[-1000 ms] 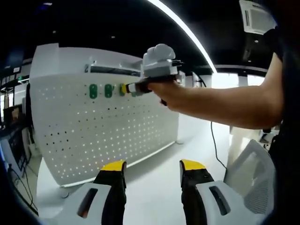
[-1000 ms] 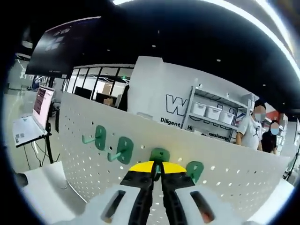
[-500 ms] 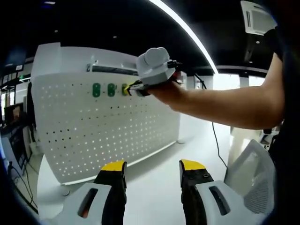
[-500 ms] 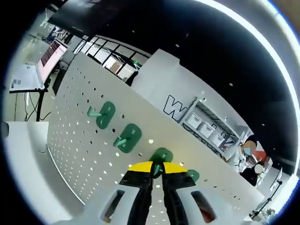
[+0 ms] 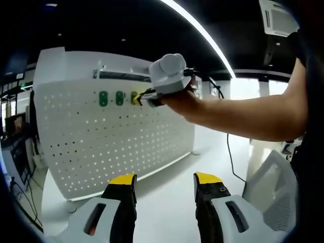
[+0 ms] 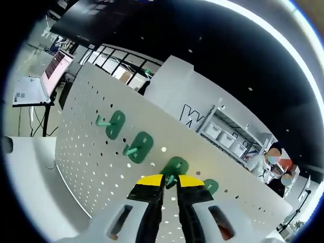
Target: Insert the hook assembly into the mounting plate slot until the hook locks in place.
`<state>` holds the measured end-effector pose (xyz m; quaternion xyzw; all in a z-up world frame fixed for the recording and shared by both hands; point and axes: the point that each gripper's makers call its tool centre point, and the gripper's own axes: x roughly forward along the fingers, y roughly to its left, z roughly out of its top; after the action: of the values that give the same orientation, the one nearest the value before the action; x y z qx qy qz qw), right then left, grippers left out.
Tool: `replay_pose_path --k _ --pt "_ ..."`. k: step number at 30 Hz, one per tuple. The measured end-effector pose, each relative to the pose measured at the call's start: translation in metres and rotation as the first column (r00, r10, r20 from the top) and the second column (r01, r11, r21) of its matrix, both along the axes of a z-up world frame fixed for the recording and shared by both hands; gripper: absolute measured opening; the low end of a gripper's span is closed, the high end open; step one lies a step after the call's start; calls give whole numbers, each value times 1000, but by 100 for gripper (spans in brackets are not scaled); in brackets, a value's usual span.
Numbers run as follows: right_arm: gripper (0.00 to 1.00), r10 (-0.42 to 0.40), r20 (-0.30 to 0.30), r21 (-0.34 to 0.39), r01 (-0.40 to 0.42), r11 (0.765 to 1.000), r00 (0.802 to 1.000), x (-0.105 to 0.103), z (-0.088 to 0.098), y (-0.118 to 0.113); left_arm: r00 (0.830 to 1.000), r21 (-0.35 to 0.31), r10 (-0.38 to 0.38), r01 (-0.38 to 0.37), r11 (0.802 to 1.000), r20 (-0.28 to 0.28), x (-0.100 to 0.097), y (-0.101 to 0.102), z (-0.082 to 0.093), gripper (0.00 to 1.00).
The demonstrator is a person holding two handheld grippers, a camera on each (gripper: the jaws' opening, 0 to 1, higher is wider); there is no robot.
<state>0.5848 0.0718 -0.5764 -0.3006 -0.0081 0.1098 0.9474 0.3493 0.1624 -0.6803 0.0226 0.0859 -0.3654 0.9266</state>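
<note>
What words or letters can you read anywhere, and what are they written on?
"W": a big dark letter on the white wall behind the pegboard; the rest is hidden.
Laptop screen: text too small to read.
Paper sheet by the laptop: print too blurred to read.

Left hand-held gripper (image 5: pixel 164 182) agape; right hand-held gripper (image 6: pixel 170 180) nearly closed.

The mounting plate (image 6: pixel 96 167) looks like smooth white painted metal, its green hooks (image 6: pixel 139 147) matt plastic.
</note>
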Motion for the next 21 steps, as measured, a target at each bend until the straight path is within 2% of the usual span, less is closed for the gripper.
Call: replay_pose_path --k 14,21 --pt "14 26 -35 10 -26 1000 999 -12 -15 -5 1000 18 2 -2 1000 8 -3 -4 4 46" --pt "16 40 -60 16 -39 999 997 -25 -30 -12 1000 29 1 -1 1000 17 -4 -7 9 46"
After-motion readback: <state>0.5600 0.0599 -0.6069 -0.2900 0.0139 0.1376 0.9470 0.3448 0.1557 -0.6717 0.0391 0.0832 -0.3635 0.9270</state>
